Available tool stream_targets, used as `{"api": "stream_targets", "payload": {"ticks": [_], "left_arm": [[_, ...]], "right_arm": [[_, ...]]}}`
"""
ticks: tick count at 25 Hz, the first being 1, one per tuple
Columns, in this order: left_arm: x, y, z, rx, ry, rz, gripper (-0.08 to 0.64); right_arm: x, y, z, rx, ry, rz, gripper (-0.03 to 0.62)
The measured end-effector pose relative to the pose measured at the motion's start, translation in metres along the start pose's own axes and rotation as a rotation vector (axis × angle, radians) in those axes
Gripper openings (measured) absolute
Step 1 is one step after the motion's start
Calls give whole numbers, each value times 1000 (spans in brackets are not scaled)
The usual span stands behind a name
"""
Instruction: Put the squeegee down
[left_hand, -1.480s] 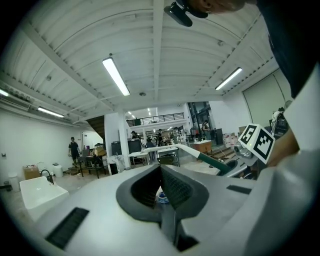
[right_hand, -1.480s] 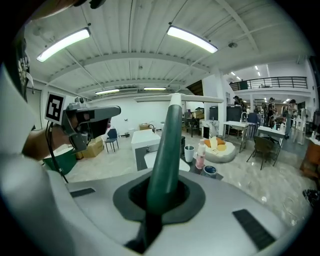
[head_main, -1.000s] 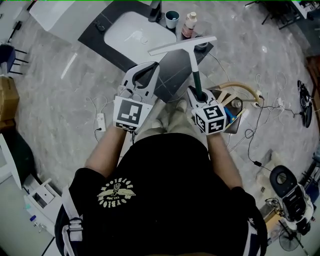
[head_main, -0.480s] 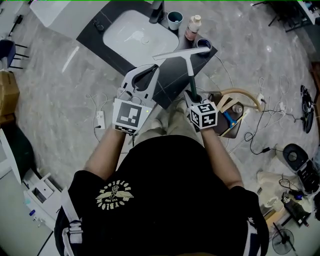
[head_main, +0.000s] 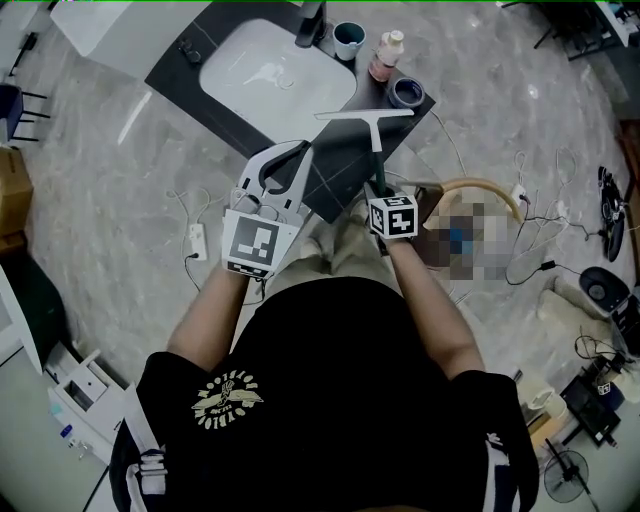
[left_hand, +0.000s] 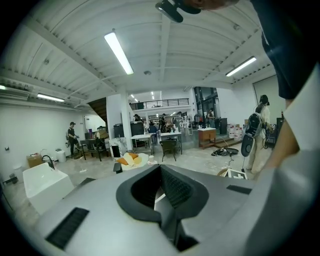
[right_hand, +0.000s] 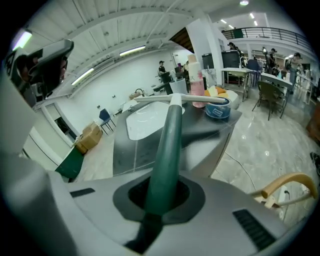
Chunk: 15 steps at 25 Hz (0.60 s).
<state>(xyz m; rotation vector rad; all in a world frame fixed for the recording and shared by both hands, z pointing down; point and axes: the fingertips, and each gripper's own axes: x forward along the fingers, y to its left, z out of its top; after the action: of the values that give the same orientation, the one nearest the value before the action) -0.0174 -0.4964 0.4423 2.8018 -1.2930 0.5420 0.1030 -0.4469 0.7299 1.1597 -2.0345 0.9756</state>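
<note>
clamping one squeegee (head_main: 365, 116) by its green handle, right tongs (right_hand: 162, 200) grip firmly; left tongs (left_hand: 162, 187) closed, empty.

The squeegee (head_main: 376, 140) is T-shaped: a dark green tapering handle (right_hand: 167, 145) with a long pale blade (head_main: 362, 115) across its far end. The right gripper (head_main: 378, 192) is clamped on the handle's near end. The handle slopes away and down towards the counter (head_main: 335, 168). The blade sits level over the counter's right part, just right of the sink (head_main: 270, 70). Whether it touches the counter cannot be told.
</note>
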Motion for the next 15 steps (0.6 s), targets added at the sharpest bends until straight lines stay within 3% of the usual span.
{"api": "stream_targets", "payload": {"ticks": [9,15], "left_arm": [[-10,0,-24,-21,34,-4,23],[-19,2,-30,-30,33,6,23]], "right_arm": [[55,-10,-16,107,65,-80,29],[59,-7,-11,144,76,-131,31]]}}
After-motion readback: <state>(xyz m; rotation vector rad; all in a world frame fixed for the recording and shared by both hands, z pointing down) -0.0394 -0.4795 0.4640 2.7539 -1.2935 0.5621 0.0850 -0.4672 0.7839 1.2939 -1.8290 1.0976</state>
